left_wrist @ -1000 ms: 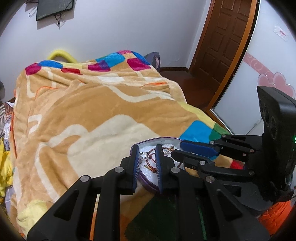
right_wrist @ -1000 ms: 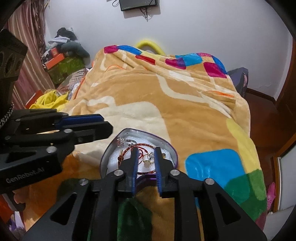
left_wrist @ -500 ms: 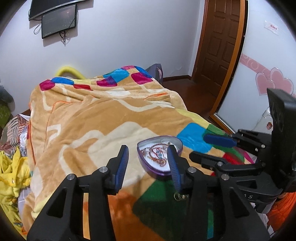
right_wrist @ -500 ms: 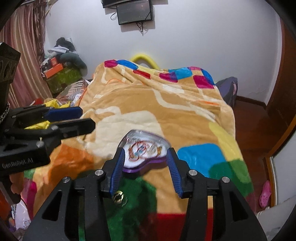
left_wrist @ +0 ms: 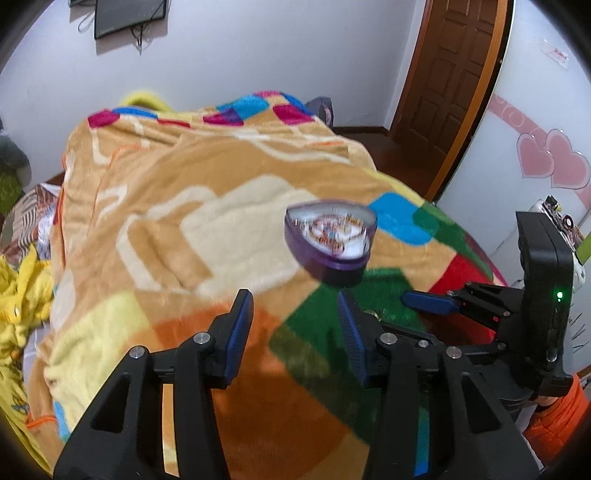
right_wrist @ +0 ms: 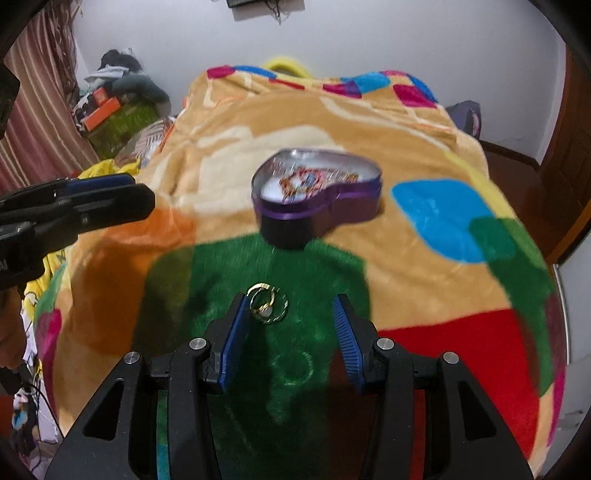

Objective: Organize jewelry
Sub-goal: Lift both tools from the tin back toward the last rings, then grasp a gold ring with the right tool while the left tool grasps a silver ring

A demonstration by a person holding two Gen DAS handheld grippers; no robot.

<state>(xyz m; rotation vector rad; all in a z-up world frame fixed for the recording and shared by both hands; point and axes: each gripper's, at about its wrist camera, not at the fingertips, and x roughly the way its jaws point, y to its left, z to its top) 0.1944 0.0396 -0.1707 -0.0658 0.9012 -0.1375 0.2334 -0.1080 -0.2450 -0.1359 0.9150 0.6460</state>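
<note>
A purple heart-shaped tin [left_wrist: 330, 236] [right_wrist: 317, 188] holding red and gold jewelry sits open on the patchwork blanket [left_wrist: 177, 192]. My left gripper [left_wrist: 291, 299] hovers just short of the tin, its jaws opening with nothing between them. My right gripper [right_wrist: 290, 301] is open over the green patch. A small gold ring piece [right_wrist: 267, 304] lies on the blanket between its fingers, close to the left pad, and is not pinched. The right gripper's blue finger [left_wrist: 428, 301] shows at the right of the left wrist view, and the left gripper [right_wrist: 107, 192] shows at the left edge of the right wrist view.
The bed fills both views. A brown door [left_wrist: 450, 85] stands at the far right. Yellow clothes [left_wrist: 18, 295] lie off the bed's left side. Boxes and piled clothing [right_wrist: 114, 107] sit by the striped curtain. A screen [left_wrist: 129, 14] hangs on the white wall.
Both grippers have backed away from the tin and opened from nearly shut. The gold ring piece on the green patch has come into view between the right gripper's fingers.
</note>
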